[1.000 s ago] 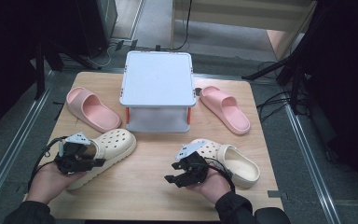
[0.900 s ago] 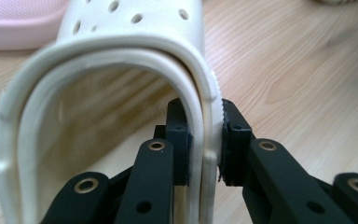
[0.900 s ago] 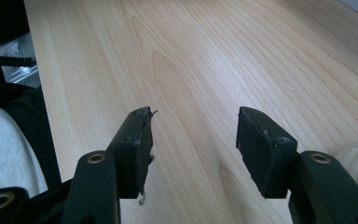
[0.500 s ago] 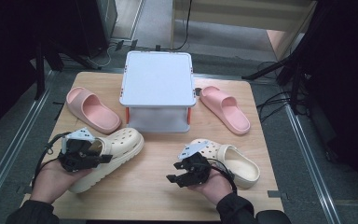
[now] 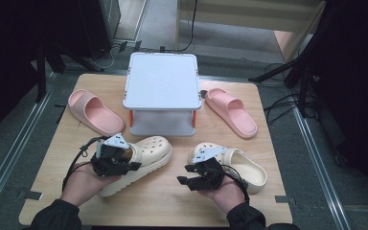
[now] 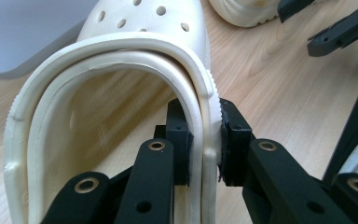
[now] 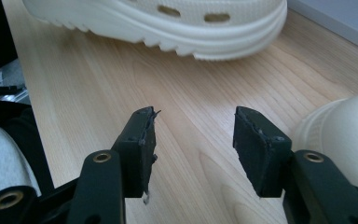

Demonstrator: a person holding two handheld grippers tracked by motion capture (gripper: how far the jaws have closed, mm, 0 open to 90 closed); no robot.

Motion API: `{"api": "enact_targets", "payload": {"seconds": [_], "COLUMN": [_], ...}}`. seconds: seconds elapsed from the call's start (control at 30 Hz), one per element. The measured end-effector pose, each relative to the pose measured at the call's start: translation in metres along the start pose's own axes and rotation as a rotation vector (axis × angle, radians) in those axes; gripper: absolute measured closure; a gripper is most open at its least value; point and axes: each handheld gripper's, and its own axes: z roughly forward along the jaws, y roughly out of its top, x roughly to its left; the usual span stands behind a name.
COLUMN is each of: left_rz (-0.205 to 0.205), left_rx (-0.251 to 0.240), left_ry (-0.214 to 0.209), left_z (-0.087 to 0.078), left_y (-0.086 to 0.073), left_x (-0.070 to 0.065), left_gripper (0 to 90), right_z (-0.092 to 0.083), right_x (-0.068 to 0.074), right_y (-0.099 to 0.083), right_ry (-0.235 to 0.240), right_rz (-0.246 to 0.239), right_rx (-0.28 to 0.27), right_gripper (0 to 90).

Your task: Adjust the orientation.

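My left gripper point(image 5: 130, 166) clamps the side wall of the cream clog point(image 5: 143, 160) at the table's point(image 5: 172, 201) front left, no writing legible, while my right gripper point(image 5: 186, 180), jaws just narrowing yet apart over bare wood, holds nothing beside 1 second clog point(image 5: 242, 165).

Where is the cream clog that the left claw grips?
In the high view the cream clog sits front-left on the table, its side wall clamped in the left claw, just in front of the white lidded box.

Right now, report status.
Left hand-held gripper clamped on cream clog wall. Right hand-held gripper open, just narrowed, nothing between. Second clog beside it.
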Motion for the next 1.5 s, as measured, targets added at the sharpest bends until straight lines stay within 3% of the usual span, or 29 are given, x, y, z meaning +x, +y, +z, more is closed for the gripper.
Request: {"api": "enact_targets", "payload": {"seconds": [0.23,0.43,0.63,0.7,0.77,0.93,1.0,1.2,1.5], "left_rz": [0.057,0.066,0.070,0.066,0.090,0.124,0.107,0.090,0.045], "left_rx": [0.033,0.063,0.085,0.091,0.093,0.073,0.062,0.047,0.027], "left_ry": [-0.015,-0.056,-0.068,-0.097,-0.110,-0.104,-0.112,-0.111,-0.066], "left_z": [0.022,0.033,0.037,0.039,0.039,0.028,0.019,-0.009,-0.021], "left_y": [0.009,0.010,0.009,0.008,0.008,0.009,0.009,0.004,-0.007], "left_x": [-0.011,-0.013,-0.016,-0.014,-0.015,-0.016,-0.015,0.001,0.026], "left_gripper": [77.0,76.5,75.5,72.1,68.5,61.3,60.5,77.4,89.2], "right_z": [-0.002,0.006,0.018,0.020,0.020,0.022,0.024,0.029,0.038], "right_x": [0.001,0.007,0.006,0.004,0.003,0.000,0.000,0.005,0.010], "right_y": [-0.004,-0.002,0.004,0.006,0.007,0.009,0.009,0.011,0.012], "right_ry": [-0.032,-0.024,-0.033,-0.032,-0.034,-0.044,-0.044,-0.034,-0.020], "right_rz": [0.021,0.039,0.045,0.063,0.064,0.081,0.080,0.072,0.072], "right_rx": [-0.030,-0.062,-0.061,-0.072,-0.084,-0.086,-0.082,-0.072,-0.056], "right_gripper": [50.6,53.1,57.7,61.1,63.6,68.9,70.9,78.8,89.0]}}
